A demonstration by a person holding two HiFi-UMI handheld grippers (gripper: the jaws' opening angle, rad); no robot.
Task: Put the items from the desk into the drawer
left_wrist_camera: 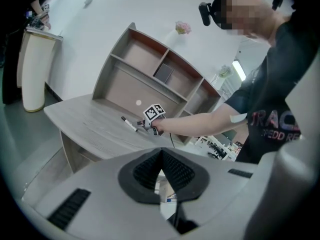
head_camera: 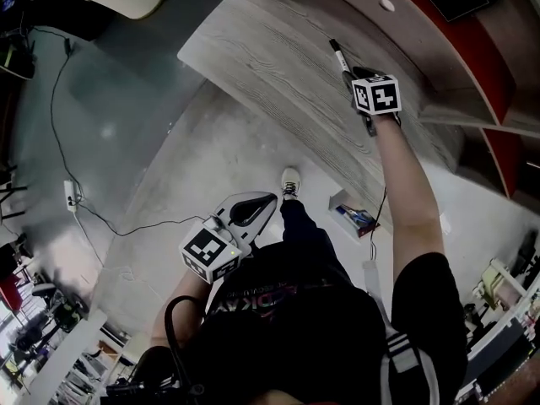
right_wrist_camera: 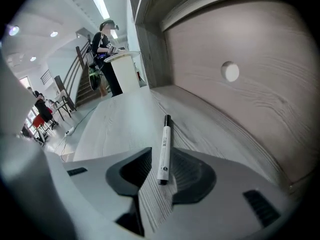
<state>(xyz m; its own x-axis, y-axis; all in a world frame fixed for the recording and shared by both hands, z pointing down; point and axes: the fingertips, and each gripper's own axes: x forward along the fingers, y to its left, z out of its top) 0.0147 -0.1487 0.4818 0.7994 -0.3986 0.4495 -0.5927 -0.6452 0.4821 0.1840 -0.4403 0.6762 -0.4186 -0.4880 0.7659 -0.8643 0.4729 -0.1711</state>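
Observation:
A white marker with a black cap (head_camera: 339,57) lies on the wooden desk (head_camera: 253,49) close to the hutch's back panel. My right gripper (head_camera: 348,72) is down at the desk, open. In the right gripper view the marker (right_wrist_camera: 164,146) rests on the desk between the right gripper's (right_wrist_camera: 160,159) spread pads, its cap pointing away. My left gripper (head_camera: 267,201) hangs low beside my body, away from the desk, and in its own view the left gripper (left_wrist_camera: 161,153) is shut with nothing in it. An open drawer (head_camera: 344,202) under the desk holds a few small items.
The desk hutch (left_wrist_camera: 150,69) has open shelves with a dark flat object in one. A round cable hole (right_wrist_camera: 230,71) sits in the back panel. A power strip (head_camera: 70,195) and its cable lie on the floor at left. My shoe (head_camera: 290,181) is near the drawer.

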